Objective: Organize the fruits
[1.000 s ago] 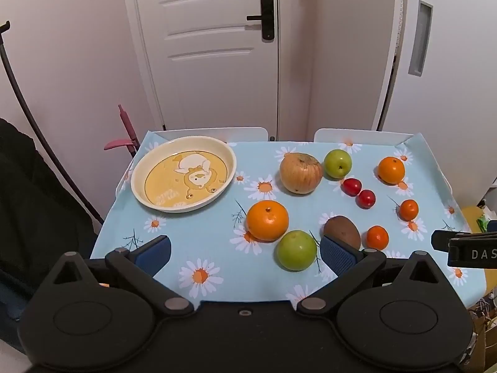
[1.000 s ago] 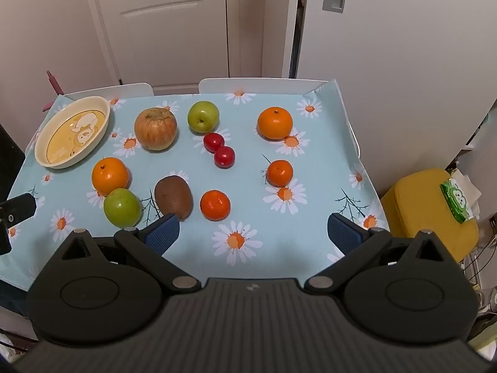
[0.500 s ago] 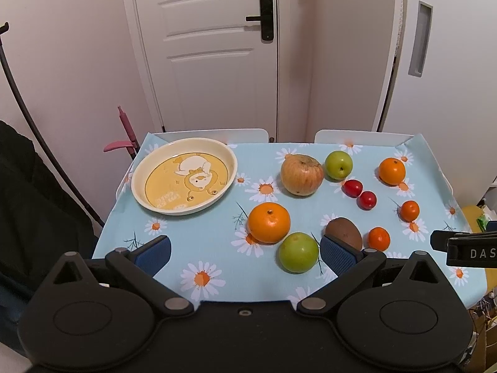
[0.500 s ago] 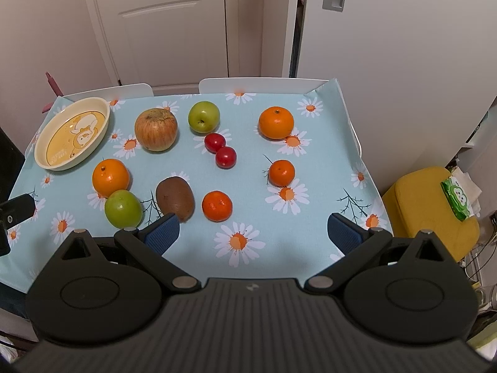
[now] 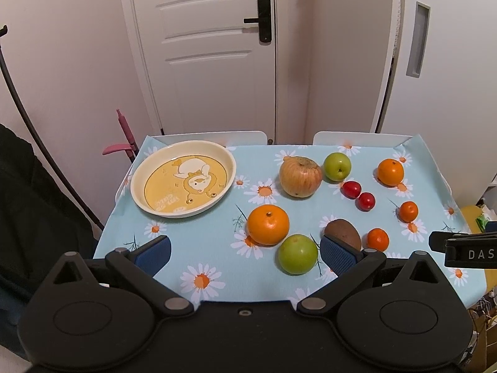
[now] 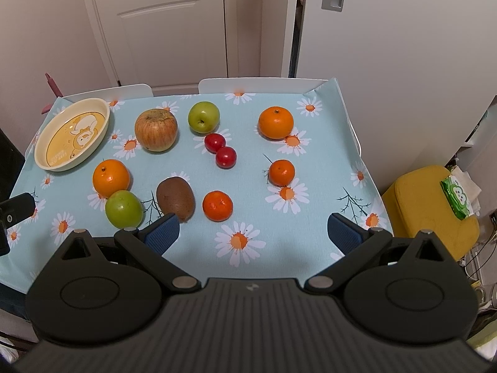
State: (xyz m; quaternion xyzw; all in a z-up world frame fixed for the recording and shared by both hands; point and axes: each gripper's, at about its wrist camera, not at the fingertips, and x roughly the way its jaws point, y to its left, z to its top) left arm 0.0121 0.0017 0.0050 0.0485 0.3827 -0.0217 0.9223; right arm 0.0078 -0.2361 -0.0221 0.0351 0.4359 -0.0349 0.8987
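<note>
white doors (image 5: pixel 214 49) and pale walls stand behind your desk (image 5: pixel 211 248), which wears a light blue cloth printed with daisies. at its far left corner sits a cream plate (image 5: pixel 228 163) with a yellow cartoon centre, and nothing lies in it.

your fruit is all loose on the cloth. a big streaked apple (image 6: pixel 156 129) sits near the back, with a small green apple (image 6: pixel 203 117) just to its right. two red cherry-like fruits (image 6: pixel 220 149) touch each other right in front of that green apple. a large orange (image 6: pixel 275 122) sits well off toward the back right. closer to you on the left, another large orange (image 5: pixel 268 224) and a green apple (image 5: pixel 297 254) sit touching, and a brown kiwi (image 6: pixel 175 198) lies just right of them. two small tangerines sit on the right side, one (image 6: pixel 217 205) near the kiwi and one (image 6: pixel 281 172) farther back.

your left gripper (image 5: pixel 245 250) hangs above the near edge with its fingers (image 5: pixel 153 253) spread wide and released, holding nothing. your right gripper (image 6: pixel 253 233) is likewise above the near edge, fingers (image 6: pixel 343 233) released and empty. a yellow stool (image 6: pixel 431 214) stands beside the desk on your right.
</note>
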